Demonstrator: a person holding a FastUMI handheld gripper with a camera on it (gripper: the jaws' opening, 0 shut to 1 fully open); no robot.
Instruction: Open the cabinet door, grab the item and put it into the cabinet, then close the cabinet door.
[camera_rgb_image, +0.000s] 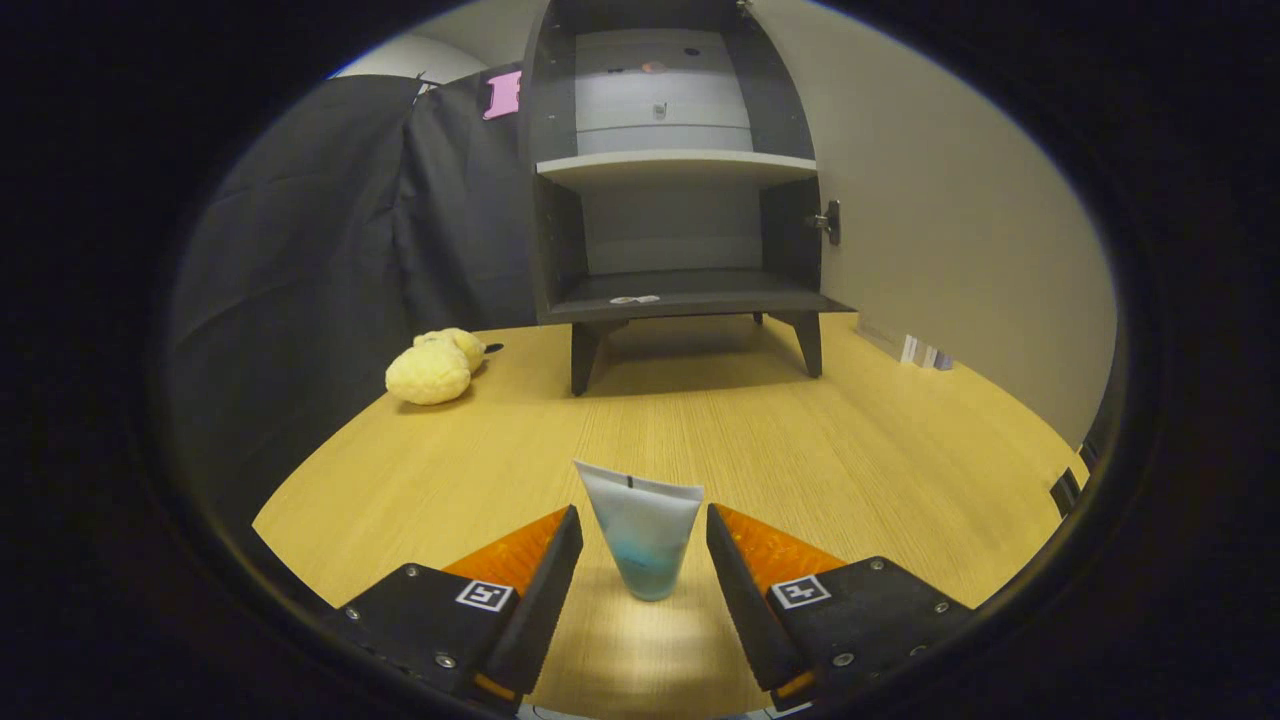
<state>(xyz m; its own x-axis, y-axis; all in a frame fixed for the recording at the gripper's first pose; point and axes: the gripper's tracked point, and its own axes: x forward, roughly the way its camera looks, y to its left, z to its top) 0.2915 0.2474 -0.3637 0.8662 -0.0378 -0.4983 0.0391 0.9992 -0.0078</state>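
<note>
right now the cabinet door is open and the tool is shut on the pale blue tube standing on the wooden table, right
Not quite. The gripper view shows the tool open, its fingers either side of the pale blue squeeze tube without touching it. The dark cabinet is open, and the tube stands on the wooden table.

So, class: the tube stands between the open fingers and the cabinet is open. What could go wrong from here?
1. The tube stands upright on its narrow cap on the table; the gripper is open, and one finger touching first may tip it.
2. The cabinet has a shelf; carried high, the tube could hit it.
</note>
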